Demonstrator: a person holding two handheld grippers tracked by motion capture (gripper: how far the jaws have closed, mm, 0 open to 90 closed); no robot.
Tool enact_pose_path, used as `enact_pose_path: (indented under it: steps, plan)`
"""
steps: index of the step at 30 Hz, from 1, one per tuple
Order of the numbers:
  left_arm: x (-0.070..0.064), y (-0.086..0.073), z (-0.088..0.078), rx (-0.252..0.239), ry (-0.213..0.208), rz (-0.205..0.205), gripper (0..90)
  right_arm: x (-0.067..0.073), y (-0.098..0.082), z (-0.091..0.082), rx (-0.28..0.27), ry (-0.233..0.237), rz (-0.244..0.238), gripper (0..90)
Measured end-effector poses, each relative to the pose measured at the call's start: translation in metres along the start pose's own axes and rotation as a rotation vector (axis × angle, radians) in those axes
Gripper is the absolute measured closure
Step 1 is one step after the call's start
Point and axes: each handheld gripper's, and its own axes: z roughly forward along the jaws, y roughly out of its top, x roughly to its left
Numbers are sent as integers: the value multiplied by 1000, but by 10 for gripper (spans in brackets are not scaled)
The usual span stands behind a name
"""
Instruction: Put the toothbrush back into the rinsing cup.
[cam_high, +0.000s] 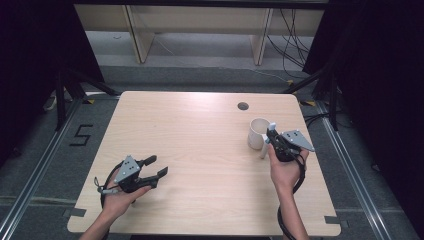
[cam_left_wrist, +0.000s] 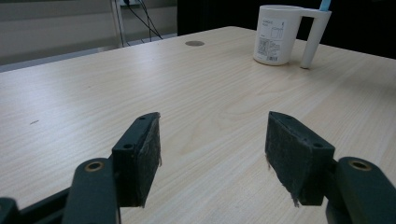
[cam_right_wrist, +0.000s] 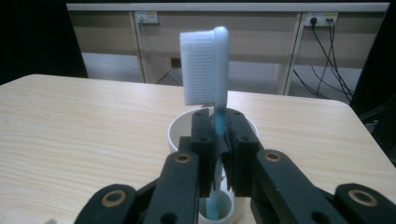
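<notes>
Nearest the person, the left gripper (cam_high: 155, 172) rests low on the pale wood-grain table (cam_high: 200, 150) with its fuzzy black pads spread and nothing between them, seemingly just waiting its turn. Farther over, the right gripper (cam_high: 271, 134) pinches the translucent blue handle of a toothbrush (cam_right_wrist: 208, 70), holding it upright with the white bristled head on top, probably to stand it in a cup. Just beyond stands the smooth white mug (cam_high: 258, 132), its straight handle reaching down to the table.

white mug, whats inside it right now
The right gripper view shows nothing in the white mug. The blue toothbrush, clamped in the right hand-held gripper, stands in the hollow handle. The jaws cover much of the mug's inside.
</notes>
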Motion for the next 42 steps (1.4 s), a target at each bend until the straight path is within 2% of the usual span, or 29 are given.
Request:
enact_pose_path:
  steps: [1,4,5,6,9,10,11,12,13,17,19,20,21,22,23,24,26,27,28,29,30,32,33,36,38,39,40,41,42]
  plan:
    - [0,0,-1,11,3,3,352,0,-1,0,3,0,13,833]
    - [-1,0,-1,19,4,6,352,-2,-3,0,12,-3,3,794]
    - [0,0,-1,18,5,5,352,-1,-4,-1,18,-7,25,762]
    - [0,0,-1,17,5,4,352,-3,-4,0,26,3,6,726]
    - [0,0,-1,0,-2,1,352,-3,-6,1,47,-15,5,623]
    - [0,0,-1,0,-2,0,351,-1,-6,0,72,-17,30,590]
    - [0,0,-1,0,-1,0,350,-2,-8,2,60,-19,5,544]
    - [0,0,-1,-2,-2,-1,350,-2,-8,2,60,-19,5,544]
    - [0,0,-1,-1,-3,0,350,-3,-8,2,71,-22,-19,519]
    - [0,-1,-2,16,5,2,349,-3,-11,1,118,-21,9,446]
    - [0,-1,-1,2,4,-1,349,-3,-12,0,123,-25,3,440]
    - [0,-1,-1,-4,2,-1,349,-4,-13,0,128,-15,-19,434]
    - [0,-1,-1,-3,3,-1,349,-3,-16,-2,146,-17,18,426]
    - [0,-2,-1,-4,2,-3,349,-3,-16,-2,146,-17,18,426]
    - [0,-2,-1,-6,3,-2,348,-5,-17,-3,141,-18,-3,426]
    - [0,-2,-1,-6,3,-1,347,-5,-18,-5,147,-8,15,427]
    - [0,-1,-3,7,12,-1,346,-5,-20,-9,154,-11,5,426]
    - [0,-1,-3,5,13,-4,346,-4,-21,-12,160,-12,24,426]
    - [1,-1,-3,5,14,-5,346,-6,-21,-13,151,2,8,426]
    - [1,-1,-3,4,15,-4,346,-5,-22,-17,165,-9,29,427]
    - [1,-2,-3,5,14,-5,346,-7,-22,-20,169,-12,10,426]
    - [1,-2,-2,-5,7,-4,345,-8,-23,-23,153,6,14,436]
    - [1,-2,-2,11,14,-2,344,-10,-25,-28,150,25,25,440]
    - [1,-2,-2,11,14,0,343,-10,-28,-33,149,7,13,440]
    - [1,-2,-2,11,13,0,342,-12,-32,-37,159,19,18,437]
    - [1,-2,-2,11,13,0,341,-11,-35,-39,168,6,35,439]
    - [1,-2,-2,11,13,0,341,-14,-37,-40,160,16,12,449]
    - [1,-2,-2,11,13,-2,341,-14,-39,-43,146,-8,6,458]
    - [1,-2,-2,11,13,-2,341,-14,-42,-45,138,-4,21,461]
